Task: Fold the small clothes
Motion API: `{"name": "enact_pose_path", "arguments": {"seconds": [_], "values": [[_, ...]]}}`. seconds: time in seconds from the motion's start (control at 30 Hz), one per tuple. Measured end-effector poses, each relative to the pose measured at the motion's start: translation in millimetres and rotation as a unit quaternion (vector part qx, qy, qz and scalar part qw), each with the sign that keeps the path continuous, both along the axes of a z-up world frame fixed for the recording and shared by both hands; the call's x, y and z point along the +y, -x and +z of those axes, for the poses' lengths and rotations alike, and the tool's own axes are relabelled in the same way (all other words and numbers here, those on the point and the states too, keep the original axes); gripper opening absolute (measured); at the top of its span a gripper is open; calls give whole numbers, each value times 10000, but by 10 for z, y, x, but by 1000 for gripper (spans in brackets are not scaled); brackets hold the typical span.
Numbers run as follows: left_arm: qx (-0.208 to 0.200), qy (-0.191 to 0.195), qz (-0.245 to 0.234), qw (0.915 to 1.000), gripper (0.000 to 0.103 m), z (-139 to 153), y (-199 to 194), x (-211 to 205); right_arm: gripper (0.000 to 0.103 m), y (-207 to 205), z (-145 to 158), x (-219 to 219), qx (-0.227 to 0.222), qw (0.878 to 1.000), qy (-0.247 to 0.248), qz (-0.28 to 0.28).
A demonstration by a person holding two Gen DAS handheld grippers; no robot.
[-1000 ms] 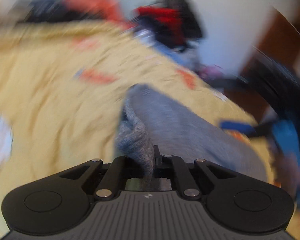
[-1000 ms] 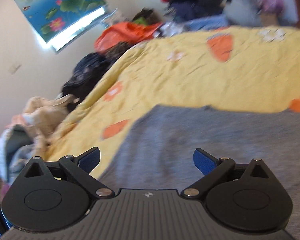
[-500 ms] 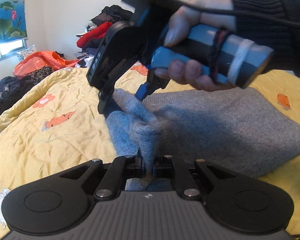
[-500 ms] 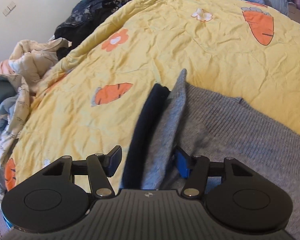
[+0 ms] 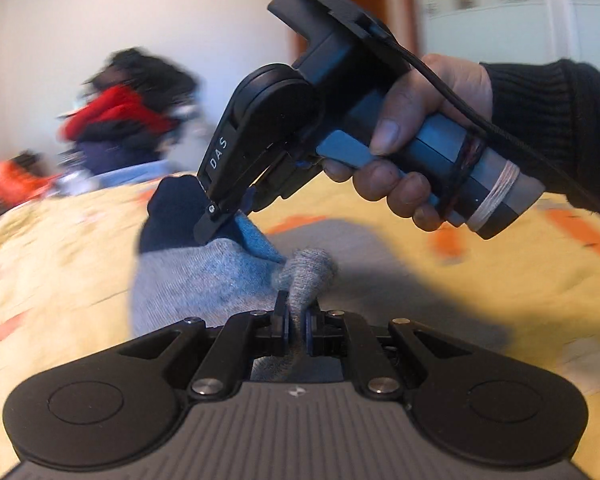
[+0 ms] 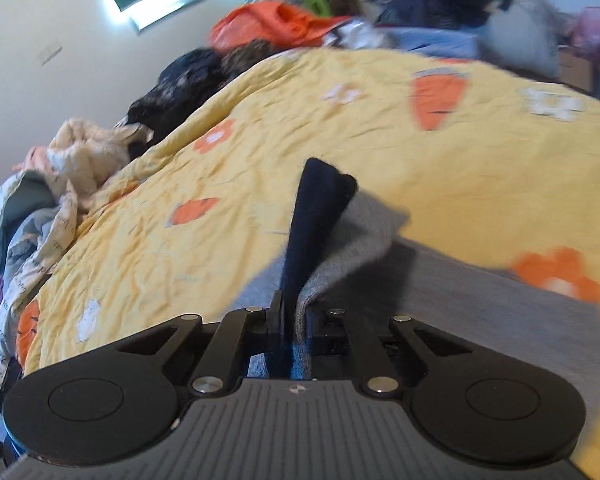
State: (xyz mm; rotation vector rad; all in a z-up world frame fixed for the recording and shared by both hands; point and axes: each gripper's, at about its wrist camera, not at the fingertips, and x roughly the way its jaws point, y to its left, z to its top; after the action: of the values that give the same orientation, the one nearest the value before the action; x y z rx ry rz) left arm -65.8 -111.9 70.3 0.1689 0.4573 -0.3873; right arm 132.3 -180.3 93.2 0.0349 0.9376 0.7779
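Left gripper (image 5: 296, 326) was clamped on a bunched fold of the sweater (image 5: 204, 280); right gripper (image 6: 290, 330) pinched its dark-trimmed edge. Sweater lay partly lifted off the quilt (image 6: 380, 128). Risk: thin pinches might slip under pull, collapsing the fold.

The only words to read are the white letters "DAS". They run up the side of the black right gripper (image 5: 236, 216), seen from the left wrist camera. Each camera also shows a tiny white mark on the gray ribbed plate (image 6: 296, 389) at the bottom, but it is too small to read.
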Motion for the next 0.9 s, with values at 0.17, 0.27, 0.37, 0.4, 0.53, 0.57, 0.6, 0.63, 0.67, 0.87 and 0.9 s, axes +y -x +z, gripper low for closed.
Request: {"name": "enact_pose_path", "arguments": {"seconds": [0.17, 0.27, 0.37, 0.4, 0.53, 0.57, 0.6, 0.63, 0.67, 0.87, 0.9], "values": [[555, -60, -906, 9943, 7, -231, -19, -678, 17, 164, -176, -1183, 162, 9952, -67, -958], [915, -176, -1003, 9906, 7, -385, -42, -815, 17, 257, -511, -1544, 400, 9894, -82, -1396], [865, -213, -1163, 9892, 8, -361, -10, -728, 29, 330, -722, -1676, 493, 9828, -565, -1685], [881, -155, -1310, 9873, 9, -312, 11, -666, 35, 336, -756, -1702, 535, 9784, -768, -1844], [1134, 292, -1853, 9757, 19, -40, 132, -118, 65, 393, -725, -1864, 395, 9591, -1634, -2279], [1187, 542, -1901, 9731, 34, 55, 136, 94, 65, 400, -696, -1903, 354, 9559, -1750, -2333], [1211, 825, -1860, 9715, 46, 131, 144, 296, 65, 391, -667, -1956, 330, 9525, -1845, -2401], [1177, 1113, -1737, 9714, 74, 202, 138, 482, 65, 390, -645, -1981, 289, 9505, -1880, -2459], [1062, 1378, -1543, 9726, 93, 266, 145, 612, 65, 362, -622, -2013, 245, 9501, -1874, -2481], [1011, 2346, 255, 9665, 96, 235, -470, 1144, 61, 74, -659, -1787, 109, 9577, -1504, -2452], [1175, 2481, 456, 9605, 96, 167, -589, 1159, 56, -1, -691, -1732, 118, 9592, -1399, -2456]]}}
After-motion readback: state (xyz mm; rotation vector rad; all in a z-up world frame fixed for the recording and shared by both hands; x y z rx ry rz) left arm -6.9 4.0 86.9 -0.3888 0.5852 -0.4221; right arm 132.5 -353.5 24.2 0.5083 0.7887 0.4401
